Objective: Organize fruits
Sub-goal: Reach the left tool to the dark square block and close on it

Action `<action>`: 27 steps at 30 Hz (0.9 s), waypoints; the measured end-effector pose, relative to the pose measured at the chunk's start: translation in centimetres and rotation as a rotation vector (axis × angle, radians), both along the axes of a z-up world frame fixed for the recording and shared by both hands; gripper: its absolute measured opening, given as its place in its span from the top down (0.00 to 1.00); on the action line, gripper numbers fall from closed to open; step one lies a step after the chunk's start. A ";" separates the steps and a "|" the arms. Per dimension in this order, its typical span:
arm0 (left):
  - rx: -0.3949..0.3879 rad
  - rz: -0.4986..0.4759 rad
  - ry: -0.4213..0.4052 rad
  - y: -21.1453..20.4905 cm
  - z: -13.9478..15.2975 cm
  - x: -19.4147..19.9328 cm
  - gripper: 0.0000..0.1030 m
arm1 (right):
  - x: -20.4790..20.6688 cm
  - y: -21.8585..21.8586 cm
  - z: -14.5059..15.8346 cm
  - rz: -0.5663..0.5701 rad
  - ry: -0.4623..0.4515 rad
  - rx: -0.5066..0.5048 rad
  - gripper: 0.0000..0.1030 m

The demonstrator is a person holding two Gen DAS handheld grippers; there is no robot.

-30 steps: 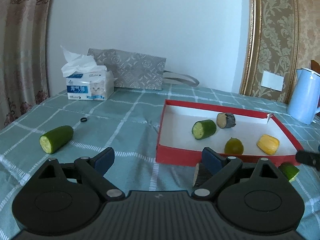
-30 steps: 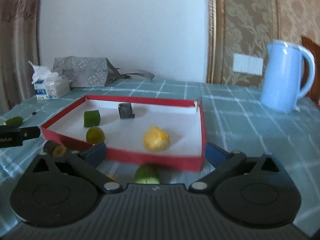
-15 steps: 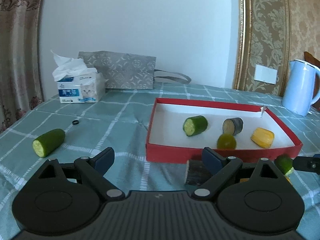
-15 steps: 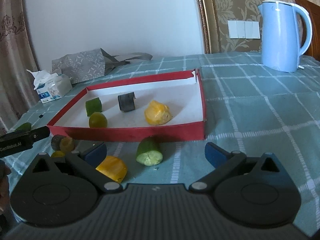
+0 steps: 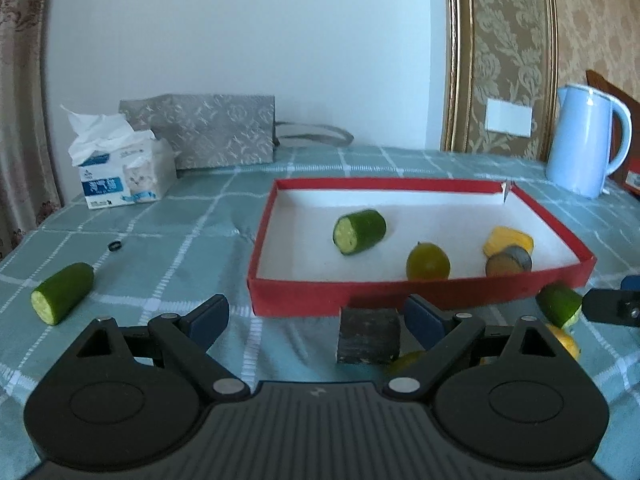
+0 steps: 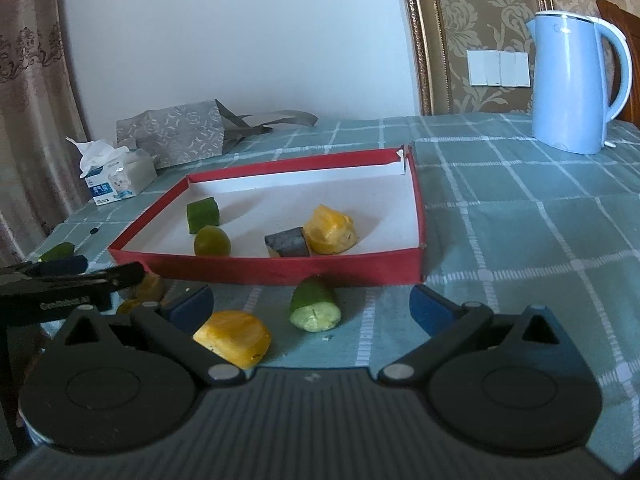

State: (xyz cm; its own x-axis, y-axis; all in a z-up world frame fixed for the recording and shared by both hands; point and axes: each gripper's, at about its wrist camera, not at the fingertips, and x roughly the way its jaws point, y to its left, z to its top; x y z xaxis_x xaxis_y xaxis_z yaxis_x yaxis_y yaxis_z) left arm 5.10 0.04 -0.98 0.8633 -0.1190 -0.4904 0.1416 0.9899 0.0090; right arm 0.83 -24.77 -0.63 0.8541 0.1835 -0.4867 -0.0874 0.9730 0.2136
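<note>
A red tray point(image 5: 320, 300) point(image 6: 416, 204) holds a cucumber chunk point(image 5: 359, 231) point(image 6: 203, 214), a green round fruit point(image 5: 427, 261) point(image 6: 211, 241), a yellow piece point(image 5: 508, 240) point(image 6: 330, 229) and a dark chunk point(image 5: 509, 261) point(image 6: 287, 242). My left gripper point(image 5: 316, 316) is open; a dark chunk point(image 5: 368, 336) lies on the cloth between its fingers. My right gripper point(image 6: 312, 308) is open, with a cucumber piece point(image 6: 315, 304) point(image 5: 558, 305) and a yellow piece point(image 6: 232, 338) between its fingers. Another cucumber piece point(image 5: 62, 298) lies far left.
A blue kettle point(image 5: 584, 140) point(image 6: 572, 80) stands at the back right. A tissue pack point(image 5: 124, 172) point(image 6: 120, 176) and a grey bag point(image 5: 208, 130) point(image 6: 176, 136) stand at the back left. A small black ring point(image 5: 115, 245) lies on the checked cloth.
Both grippers have drawn back from the tray, so more loose pieces in front of it show. The views have shifted. Both stay open.
</note>
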 end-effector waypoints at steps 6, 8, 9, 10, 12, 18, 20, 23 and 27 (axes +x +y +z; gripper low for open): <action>-0.041 -0.002 0.075 0.4 -0.5 1.3 0.08 | -0.2 0.1 0.1 0.006 -0.007 -0.002 0.00; -0.056 0.003 0.089 0.6 -0.5 1.5 0.08 | -0.2 0.1 0.1 0.005 -0.009 -0.001 0.00; -0.071 0.005 0.097 0.8 -0.5 1.6 0.08 | -0.2 0.1 0.1 0.005 -0.008 -0.001 0.00; -0.079 0.008 0.101 0.9 -0.5 1.7 0.08 | -0.1 0.1 0.1 0.006 -0.005 -0.002 0.00; -0.082 0.009 0.107 1.0 -0.6 1.7 0.08 | -0.1 0.2 0.0 0.008 0.001 -0.002 0.00; -0.025 -0.017 0.093 0.0 -0.6 1.5 0.13 | 0.0 0.2 0.0 0.008 0.007 -0.006 0.00; -0.017 -0.026 0.088 -0.1 -0.6 1.4 0.22 | 0.1 0.2 0.0 0.008 0.010 -0.008 0.00; -0.028 -0.040 0.095 -0.1 -0.6 1.5 0.33 | 0.0 0.0 0.1 -0.002 -0.002 -0.014 0.00; -0.047 -0.071 0.096 -0.1 -0.6 1.4 0.48 | -0.4 -1.1 0.7 -0.071 -0.046 -0.016 0.00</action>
State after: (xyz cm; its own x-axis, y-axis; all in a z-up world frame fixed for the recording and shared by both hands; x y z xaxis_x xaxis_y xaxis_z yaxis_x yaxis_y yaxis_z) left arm 6.46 -0.02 -1.54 0.8010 -0.2032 -0.5632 0.2098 0.9763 -0.0538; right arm 0.46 -25.86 0.03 0.8863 0.1140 -0.4488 -0.0272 0.9804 0.1953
